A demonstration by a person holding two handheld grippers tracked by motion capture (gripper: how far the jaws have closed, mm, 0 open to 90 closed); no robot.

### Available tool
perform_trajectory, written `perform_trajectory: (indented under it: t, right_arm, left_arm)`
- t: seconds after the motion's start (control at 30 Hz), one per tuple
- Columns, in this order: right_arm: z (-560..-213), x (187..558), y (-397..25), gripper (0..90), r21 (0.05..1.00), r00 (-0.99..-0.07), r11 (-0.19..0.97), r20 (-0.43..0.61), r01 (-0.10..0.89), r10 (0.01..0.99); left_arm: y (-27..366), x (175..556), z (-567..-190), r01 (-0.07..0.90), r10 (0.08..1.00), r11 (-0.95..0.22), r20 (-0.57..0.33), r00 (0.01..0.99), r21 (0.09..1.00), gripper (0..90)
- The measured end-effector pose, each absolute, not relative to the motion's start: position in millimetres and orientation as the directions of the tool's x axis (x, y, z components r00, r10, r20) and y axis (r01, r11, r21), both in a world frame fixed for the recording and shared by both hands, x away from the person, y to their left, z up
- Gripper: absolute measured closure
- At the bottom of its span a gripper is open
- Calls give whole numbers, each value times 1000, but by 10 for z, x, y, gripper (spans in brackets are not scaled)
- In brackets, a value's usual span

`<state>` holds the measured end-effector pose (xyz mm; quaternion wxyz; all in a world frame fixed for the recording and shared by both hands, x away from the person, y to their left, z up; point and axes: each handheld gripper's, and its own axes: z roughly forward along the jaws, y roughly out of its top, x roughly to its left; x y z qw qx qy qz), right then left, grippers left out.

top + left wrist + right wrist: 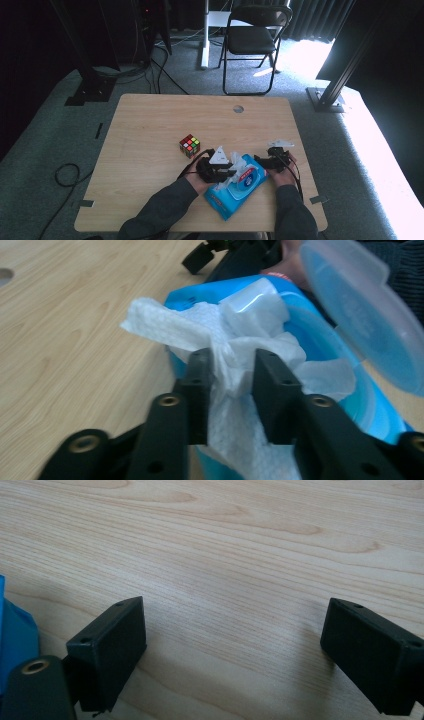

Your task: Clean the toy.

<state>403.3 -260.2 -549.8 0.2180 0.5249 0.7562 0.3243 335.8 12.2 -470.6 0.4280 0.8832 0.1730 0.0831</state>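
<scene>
— Wooden table point(150, 130) fills the middle of the high view, with a folding chair point(252, 37) at the top centre. Where's the pack?

— The blue wipes pack point(235, 192) lies lower centre, lid point(360, 315) flipped up.

— And the grippers?

— The left gripper point(232, 377) is clamped on a white wipe point(235, 347) sticking out of the pack. The right gripper point(232, 645) stands wide apart over bare wood. A puzzle cube point(189, 145) sits just upper left of the pack.
</scene>
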Motion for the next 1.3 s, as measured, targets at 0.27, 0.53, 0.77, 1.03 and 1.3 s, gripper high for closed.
perform_trajectory:
  t: [0.27, 0.53, 0.77, 1.03, 1.3]
  right_arm:
    - [-5498, 4033, -2602, 106, 719, -354, 240, 10, 652, 935]
    - [-5498, 4033, -2602, 106, 719, -354, 239, 10, 652, 935]
    - [-5498, 4034, -2602, 106, 719, -354, 239, 10, 652, 935]
    - [-5498, 4034, -2602, 106, 719, -354, 239, 10, 652, 935]
    - [-5498, 4033, -2602, 106, 719, -354, 239, 10, 652, 935]
  left_arm:
    - [6, 3329, -4745, 219, 346, -586, -3, 938, 780, 492]
    - [-49, 3306, -4800, 200, 332, -630, 28, 943, 750, 767]
    - [32, 3311, -4757, 203, 344, -624, 33, 939, 754, 870]
    - [318, 3416, -4734, 269, 446, -580, 23, 895, 769, 877]
    - [498, 3442, -4754, 301, 490, -553, 11, 872, 777, 877]
